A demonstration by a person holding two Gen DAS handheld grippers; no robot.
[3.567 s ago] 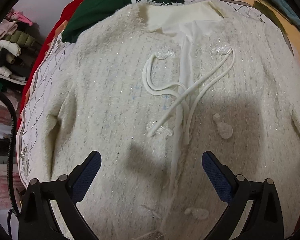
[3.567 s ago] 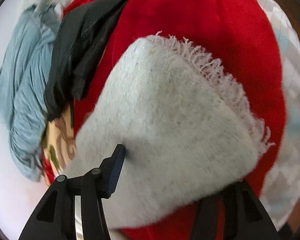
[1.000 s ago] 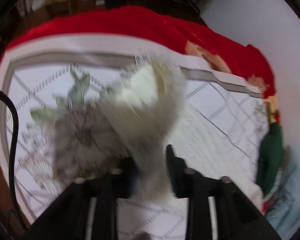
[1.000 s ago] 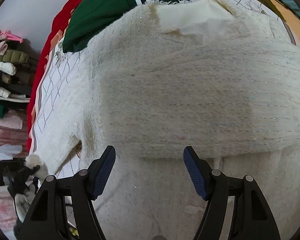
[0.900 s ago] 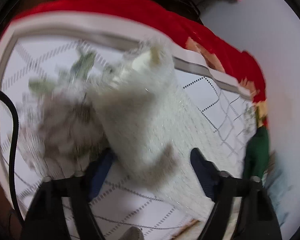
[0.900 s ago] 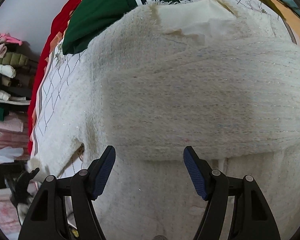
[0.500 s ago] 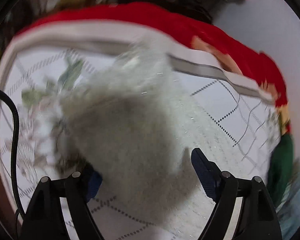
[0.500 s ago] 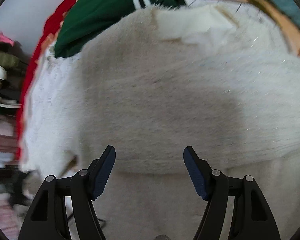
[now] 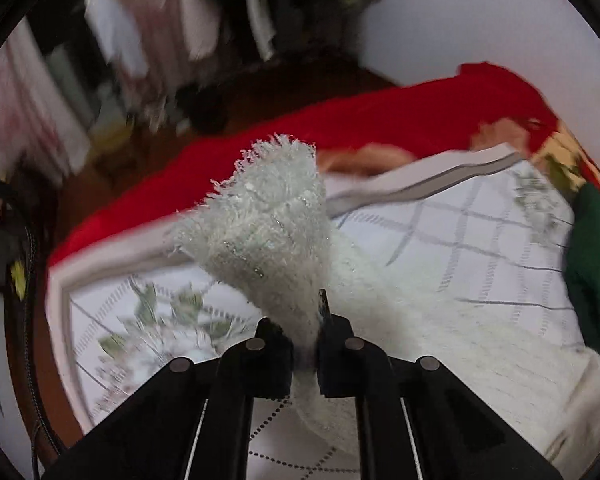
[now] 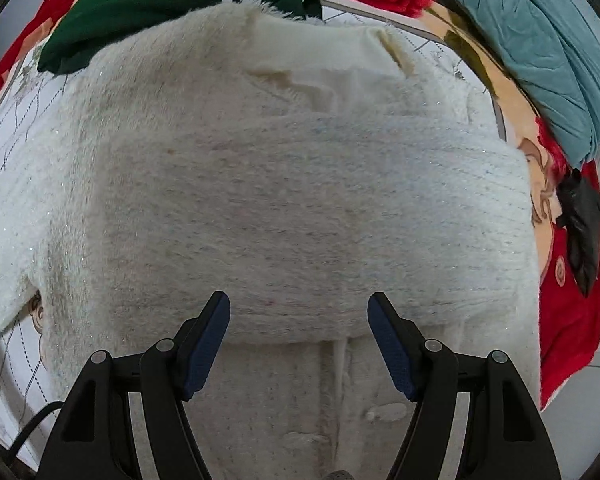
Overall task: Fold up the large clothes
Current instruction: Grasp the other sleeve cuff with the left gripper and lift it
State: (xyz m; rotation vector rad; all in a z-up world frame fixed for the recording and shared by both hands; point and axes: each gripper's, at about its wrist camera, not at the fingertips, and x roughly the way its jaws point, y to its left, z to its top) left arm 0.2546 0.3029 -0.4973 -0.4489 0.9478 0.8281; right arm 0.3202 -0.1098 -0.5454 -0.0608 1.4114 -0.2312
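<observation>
Cream tweed jacket (image 10: pixel 300 208) lies on the bed's quilt (image 9: pixel 480 240); the left gripper (image 9: pixel 304 344) has its jaws clamped on a fringed sleeve cuff (image 9: pixel 268 208), while the right gripper (image 10: pixel 298 344) hovers over it, jaws wide.

The left hand-held gripper (image 9: pixel 306 334) points steeply down, its jaws clamped tight on a fringed sleeve (image 9: pixel 276 216). The right hand-held gripper (image 10: pixel 299 320) points almost straight down, jaws wide apart and gripping nothing.
</observation>
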